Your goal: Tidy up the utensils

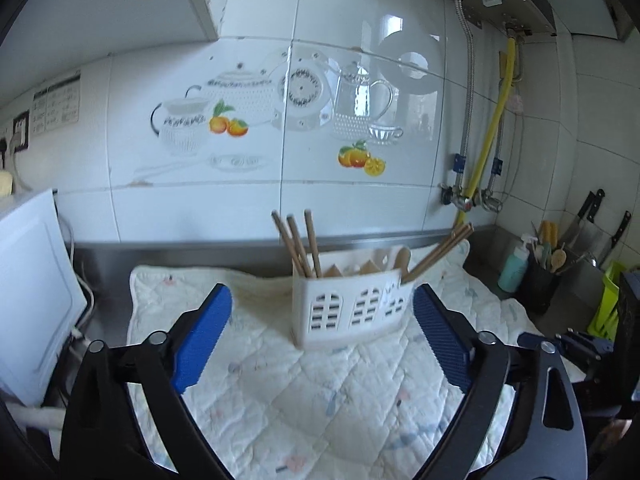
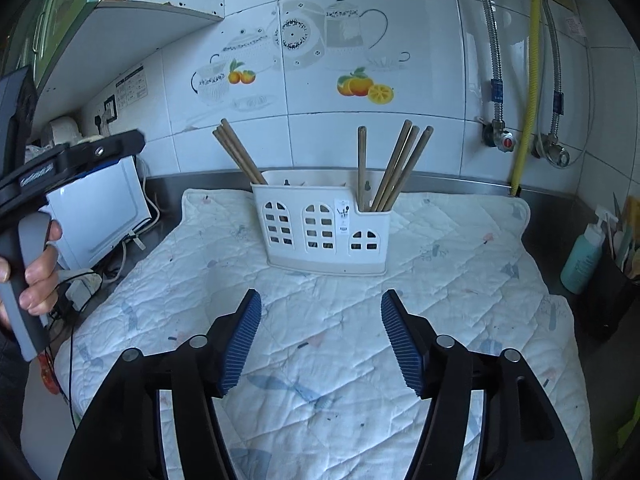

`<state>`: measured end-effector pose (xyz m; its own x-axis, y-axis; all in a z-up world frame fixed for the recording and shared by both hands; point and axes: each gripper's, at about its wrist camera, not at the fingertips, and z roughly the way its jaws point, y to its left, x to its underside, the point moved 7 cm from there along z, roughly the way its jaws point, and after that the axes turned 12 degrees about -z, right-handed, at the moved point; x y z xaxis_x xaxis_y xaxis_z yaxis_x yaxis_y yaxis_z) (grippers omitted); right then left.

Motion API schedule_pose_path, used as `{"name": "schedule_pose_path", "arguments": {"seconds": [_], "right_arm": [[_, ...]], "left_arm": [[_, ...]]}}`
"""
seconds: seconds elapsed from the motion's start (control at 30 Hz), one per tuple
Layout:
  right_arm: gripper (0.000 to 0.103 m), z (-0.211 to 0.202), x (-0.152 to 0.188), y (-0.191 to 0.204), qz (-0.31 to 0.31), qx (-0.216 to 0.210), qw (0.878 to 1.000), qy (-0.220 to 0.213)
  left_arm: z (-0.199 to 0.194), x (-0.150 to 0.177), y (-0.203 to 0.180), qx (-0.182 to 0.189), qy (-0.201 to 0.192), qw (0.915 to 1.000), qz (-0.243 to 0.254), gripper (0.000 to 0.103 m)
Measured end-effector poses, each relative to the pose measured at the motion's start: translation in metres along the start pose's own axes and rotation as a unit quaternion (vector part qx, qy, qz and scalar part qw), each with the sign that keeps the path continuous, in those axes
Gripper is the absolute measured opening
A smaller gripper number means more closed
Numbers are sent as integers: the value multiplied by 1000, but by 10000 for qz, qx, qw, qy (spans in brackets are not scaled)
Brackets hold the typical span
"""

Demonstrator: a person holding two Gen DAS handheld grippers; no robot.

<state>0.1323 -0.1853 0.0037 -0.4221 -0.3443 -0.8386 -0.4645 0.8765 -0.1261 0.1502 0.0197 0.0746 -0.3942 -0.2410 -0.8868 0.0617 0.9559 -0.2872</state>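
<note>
A white plastic utensil holder (image 1: 348, 308) (image 2: 326, 226) with window-shaped cutouts stands on a quilted mat (image 1: 304, 384) (image 2: 320, 340). Wooden chopsticks lean out of its left compartment (image 1: 298, 242) (image 2: 238, 152) and its right compartment (image 1: 438, 250) (image 2: 396, 166). A wooden spoon tip (image 1: 403, 258) shows in the holder in the left wrist view. My left gripper (image 1: 322, 296) is open and empty, close in front of the holder. My right gripper (image 2: 321, 300) is open and empty, a little short of the holder. The left hand-held gripper (image 2: 60, 164) shows at the left of the right wrist view.
A white appliance (image 1: 28, 292) (image 2: 96, 208) with cables stands left of the mat. At the right are a teal bottle (image 1: 514, 266) (image 2: 582, 258), a black utensil cup (image 1: 542, 282) and knives (image 1: 586, 212) on the wall. Pipes and valves (image 2: 504, 136) run down the tiled wall.
</note>
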Motion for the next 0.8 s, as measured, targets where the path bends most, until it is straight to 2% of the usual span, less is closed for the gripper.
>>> {"name": "schedule_pose_path", "arguments": {"seconds": [0.03, 0.17, 0.37, 0.8], "right_arm": [[68, -2, 2, 1, 4, 33, 10000, 0], [74, -6, 8, 6, 86, 43, 10000, 7], [80, -12, 15, 9, 126, 133, 9998, 19], [85, -17, 23, 9, 171, 253, 9995, 38]], "left_arm": [[-3, 5, 3, -18, 12, 10000, -39, 96], [-15, 29, 15, -145, 94, 9998, -108, 97], [-29, 51, 20, -356, 142, 9993, -13, 98], [-37, 78, 17, -546, 264, 9981, 122, 98]]}}
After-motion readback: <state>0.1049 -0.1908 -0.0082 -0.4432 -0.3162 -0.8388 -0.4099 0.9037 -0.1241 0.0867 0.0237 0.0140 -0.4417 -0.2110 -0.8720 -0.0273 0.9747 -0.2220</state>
